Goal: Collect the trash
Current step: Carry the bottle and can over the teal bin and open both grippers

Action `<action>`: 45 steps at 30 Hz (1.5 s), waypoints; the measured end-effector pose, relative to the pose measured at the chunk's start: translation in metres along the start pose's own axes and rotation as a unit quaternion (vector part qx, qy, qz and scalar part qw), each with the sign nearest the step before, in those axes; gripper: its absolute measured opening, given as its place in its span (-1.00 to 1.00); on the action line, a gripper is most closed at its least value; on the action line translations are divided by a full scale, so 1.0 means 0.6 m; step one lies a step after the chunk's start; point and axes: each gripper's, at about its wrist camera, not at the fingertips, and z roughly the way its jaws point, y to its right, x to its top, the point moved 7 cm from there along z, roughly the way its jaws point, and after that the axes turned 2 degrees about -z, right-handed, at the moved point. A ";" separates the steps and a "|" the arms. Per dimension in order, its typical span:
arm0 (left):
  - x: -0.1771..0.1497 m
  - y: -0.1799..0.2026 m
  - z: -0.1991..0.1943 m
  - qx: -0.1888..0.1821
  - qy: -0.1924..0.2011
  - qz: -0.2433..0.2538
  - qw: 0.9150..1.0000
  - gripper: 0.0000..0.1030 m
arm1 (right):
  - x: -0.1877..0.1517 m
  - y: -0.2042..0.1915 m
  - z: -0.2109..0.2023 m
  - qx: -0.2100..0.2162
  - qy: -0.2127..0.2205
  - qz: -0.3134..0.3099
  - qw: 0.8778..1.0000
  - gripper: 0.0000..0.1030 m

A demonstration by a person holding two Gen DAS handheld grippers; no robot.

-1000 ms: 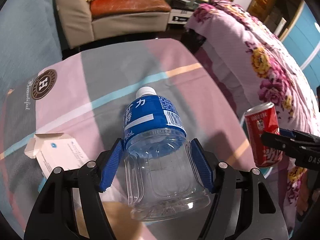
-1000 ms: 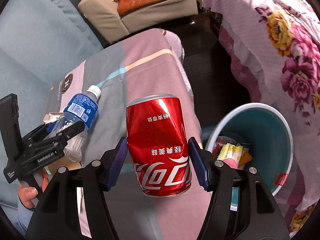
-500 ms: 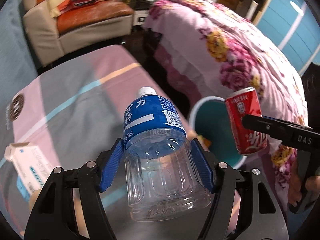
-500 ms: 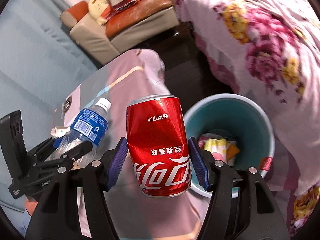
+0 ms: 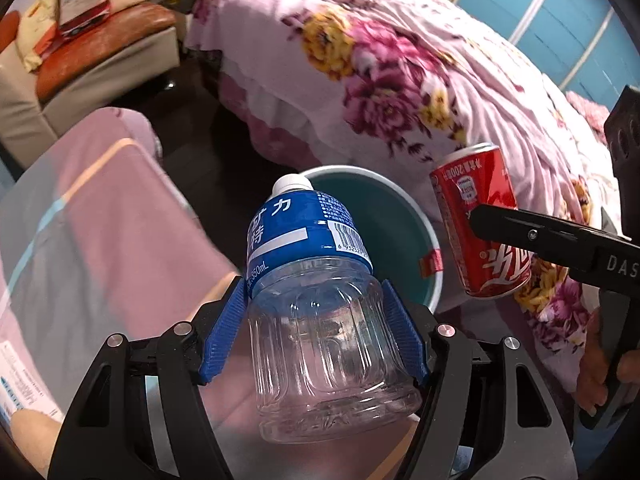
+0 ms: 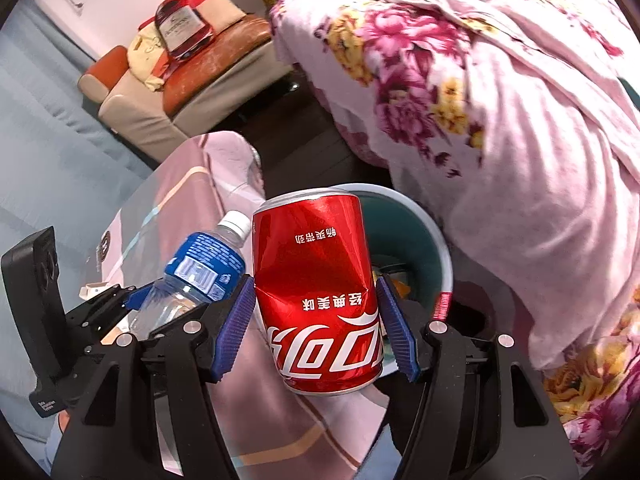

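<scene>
Both claws are gripping tight: left claw (image 5: pixel 316 340) w/ water bottle (image 5: pixel 316 300), right claw (image 6: pixel 316 332) w/ Coke can (image 6: pixel 318 296). Teal trash bin (image 6: pixel 442 256) is sitting just behind the can at frame center, so right looks nearer.

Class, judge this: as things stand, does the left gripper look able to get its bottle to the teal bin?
Probably yes. The left gripper is shut on the bottle, and the teal bin sits open just beyond it. Only the red can hangs off to the right.

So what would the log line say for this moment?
left gripper: shut on bottle | right gripper: shut on can | bin: beyond both
</scene>
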 end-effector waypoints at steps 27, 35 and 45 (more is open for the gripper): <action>-0.003 -0.033 0.004 -0.012 0.005 -0.037 0.999 0.71 | -0.004 0.014 0.037 -0.020 -0.025 0.009 0.999 0.15; -0.016 -0.062 -0.005 -0.012 0.007 -0.054 0.998 0.73 | -0.010 0.004 0.054 -0.026 -0.038 0.005 0.999 0.15; -0.028 -0.092 -0.020 -0.014 0.014 -0.073 0.997 0.79 | -0.016 -0.010 0.071 -0.034 -0.055 0.004 0.998 0.23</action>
